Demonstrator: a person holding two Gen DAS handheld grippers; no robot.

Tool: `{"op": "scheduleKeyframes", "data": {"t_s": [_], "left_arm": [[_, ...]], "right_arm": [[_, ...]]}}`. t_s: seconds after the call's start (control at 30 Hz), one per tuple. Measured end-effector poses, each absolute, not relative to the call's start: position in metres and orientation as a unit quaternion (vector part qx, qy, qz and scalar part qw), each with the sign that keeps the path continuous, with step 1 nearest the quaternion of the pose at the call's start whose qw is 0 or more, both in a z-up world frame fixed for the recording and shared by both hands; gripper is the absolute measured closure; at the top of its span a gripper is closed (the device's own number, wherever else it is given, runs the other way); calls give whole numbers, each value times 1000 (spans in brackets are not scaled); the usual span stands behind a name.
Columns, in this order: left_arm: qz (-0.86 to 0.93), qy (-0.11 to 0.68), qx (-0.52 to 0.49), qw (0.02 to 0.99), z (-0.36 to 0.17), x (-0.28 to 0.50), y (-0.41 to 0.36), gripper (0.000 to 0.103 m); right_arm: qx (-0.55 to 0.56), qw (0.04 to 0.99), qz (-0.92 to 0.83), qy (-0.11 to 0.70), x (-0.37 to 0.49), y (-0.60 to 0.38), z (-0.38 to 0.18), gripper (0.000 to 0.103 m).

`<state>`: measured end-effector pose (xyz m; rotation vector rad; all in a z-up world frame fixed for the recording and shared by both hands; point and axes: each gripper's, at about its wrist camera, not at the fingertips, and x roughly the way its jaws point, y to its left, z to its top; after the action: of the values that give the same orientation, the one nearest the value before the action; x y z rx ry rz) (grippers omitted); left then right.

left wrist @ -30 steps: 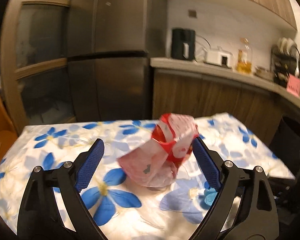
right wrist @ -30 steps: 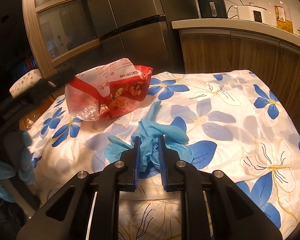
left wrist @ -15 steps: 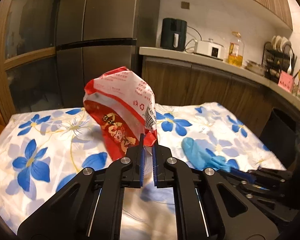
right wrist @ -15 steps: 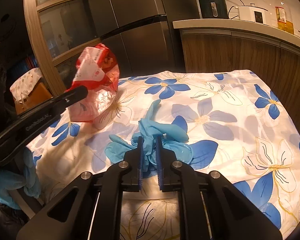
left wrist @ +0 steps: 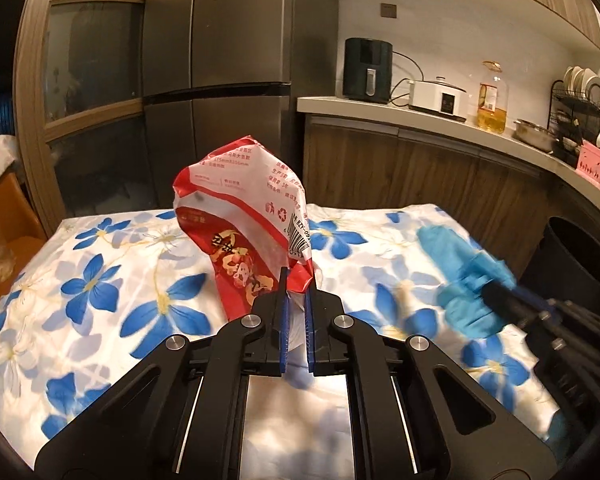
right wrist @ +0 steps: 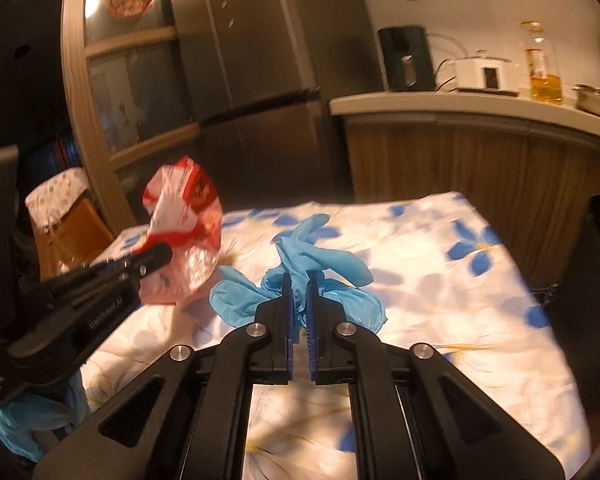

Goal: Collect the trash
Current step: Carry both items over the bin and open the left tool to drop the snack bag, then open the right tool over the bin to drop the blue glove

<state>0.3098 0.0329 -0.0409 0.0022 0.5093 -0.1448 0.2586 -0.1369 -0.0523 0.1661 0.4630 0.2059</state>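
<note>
A black bin (left wrist: pixel 576 264) stands on the floor just off the right edge of the table (left wrist: pixel 112 280), which wears a white cloth printed with blue flowers; what lies inside the bin cannot be seen. On the counter behind, a bottle of yellow oil (left wrist: pixel 492 98) is partly full, and a dish rack (left wrist: pixel 580 108) holds upright plates.

The left gripper (left wrist: pixel 296 280) has its blue pads pressed nearly together, pinching the lower corner of a red-and-white snack bag (left wrist: pixel 240 216), which stands up off the cloth above the fingers. The right gripper (right wrist: pixel 299 288) has just been closing, and its pads clamp a bunch of crumpled blue disposable gloves (right wrist: pixel 320 260) that hangs over the tablecloth, with loose fingers spilling to both sides of the jaws.
</note>
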Motion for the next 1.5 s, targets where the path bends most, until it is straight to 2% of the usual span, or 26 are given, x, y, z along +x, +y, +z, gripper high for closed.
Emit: {"op": "scheduleKeyframes", "data": {"t_s": [0.3, 0.63, 0.9, 1.1, 1.13, 1.2, 1.23, 1.3, 1.37, 1.5], "left_arm": [[-138, 225, 29, 964, -13, 276, -51, 97], [-298, 185, 54, 935, 18, 246, -209, 97], [-400, 204, 55, 892, -5, 247, -303, 97], [-425, 232, 56, 873, -29, 264, -317, 90], [-428, 236, 57, 871, -31, 265, -319, 88], [-431, 240, 60, 868, -35, 268, -318, 71], [-430, 239, 60, 869, -34, 269, -316, 57], [-421, 230, 54, 876, -34, 268, -306, 48], [-398, 231, 40, 887, -33, 271, -290, 32], [-338, 216, 25, 916, -27, 266, -254, 19]], "right_arm": [[113, 978, 32, 170, 205, -228, -19, 97], [150, 977, -96, 115, 156, -352, 0, 97], [167, 969, -140, 115, 157, -406, -8, 97], [160, 970, -139, 121, 165, -417, -13, 97], [163, 969, -139, 122, 168, -419, -13, 97], [173, 967, -133, 128, 173, -424, -15, 96], [178, 966, -131, 131, 175, -425, -17, 95], [184, 965, -126, 139, 178, -426, -20, 92], [187, 964, -122, 147, 181, -426, -22, 83], [186, 963, -122, 151, 182, -423, -22, 60]]}}
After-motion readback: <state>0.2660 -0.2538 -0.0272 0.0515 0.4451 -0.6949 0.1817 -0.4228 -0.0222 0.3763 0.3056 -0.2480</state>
